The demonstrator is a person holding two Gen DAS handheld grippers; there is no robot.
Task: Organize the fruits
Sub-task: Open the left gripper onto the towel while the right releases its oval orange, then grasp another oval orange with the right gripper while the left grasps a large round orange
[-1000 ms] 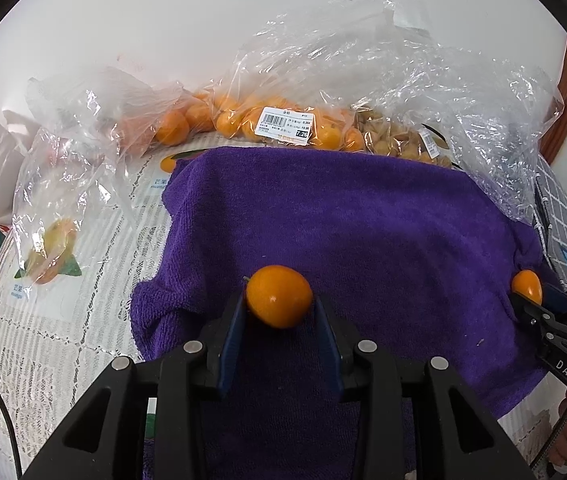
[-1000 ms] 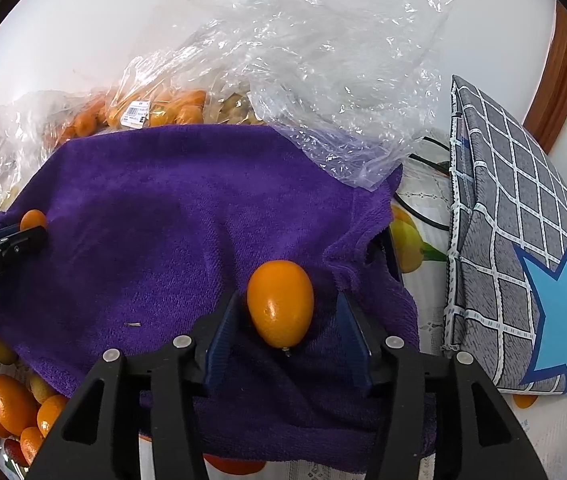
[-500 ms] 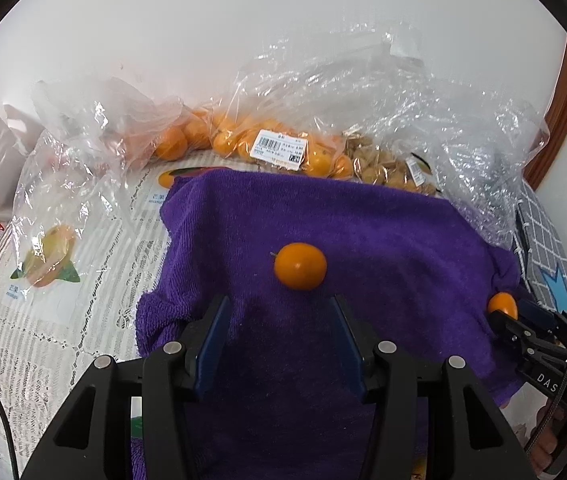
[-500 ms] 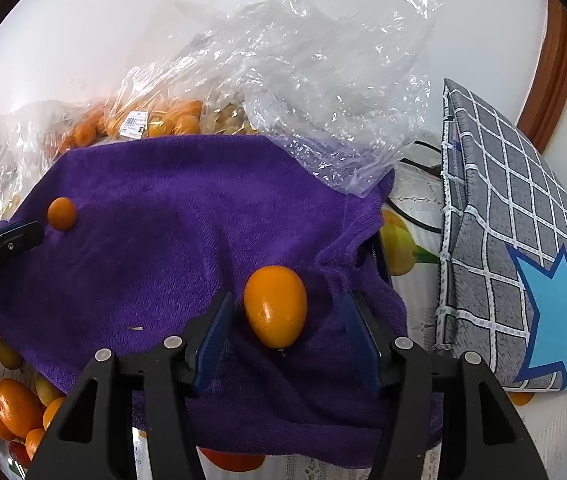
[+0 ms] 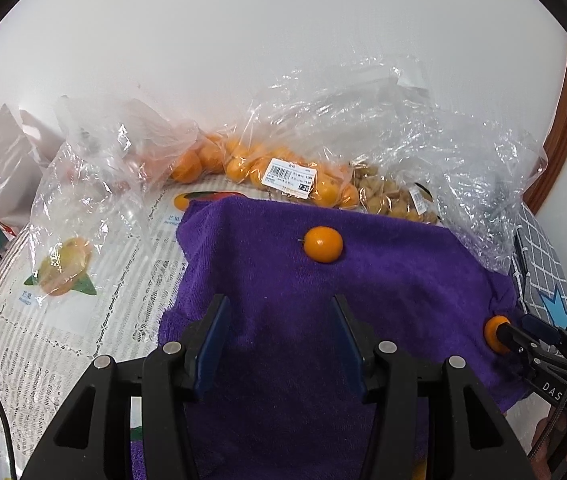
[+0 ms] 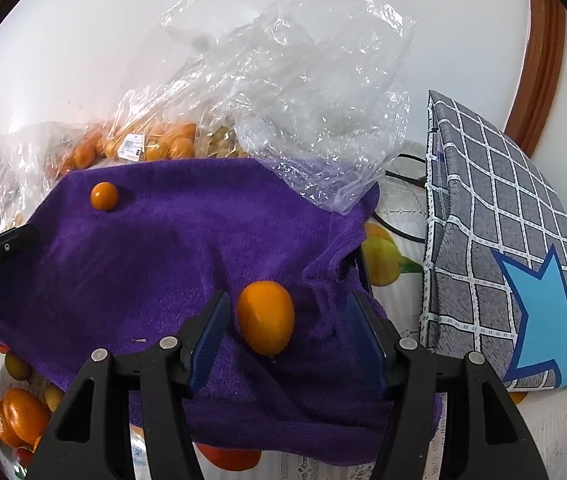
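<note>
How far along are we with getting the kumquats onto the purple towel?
Done: two kumquats lie on the purple towel. In hand: nothing; left gripper and right gripper are open. Left: bagged kumquats behind the towel.

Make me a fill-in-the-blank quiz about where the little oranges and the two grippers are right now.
1. Both small oranges lie on a ____ towel.
2. The jaws of the left gripper have nothing between them; its orange lies ____ of the fingertips.
3. The right gripper stands ____ around the oval orange.
4. The cushion bears a blue ____.

Missing words: purple; ahead; open; star
</note>
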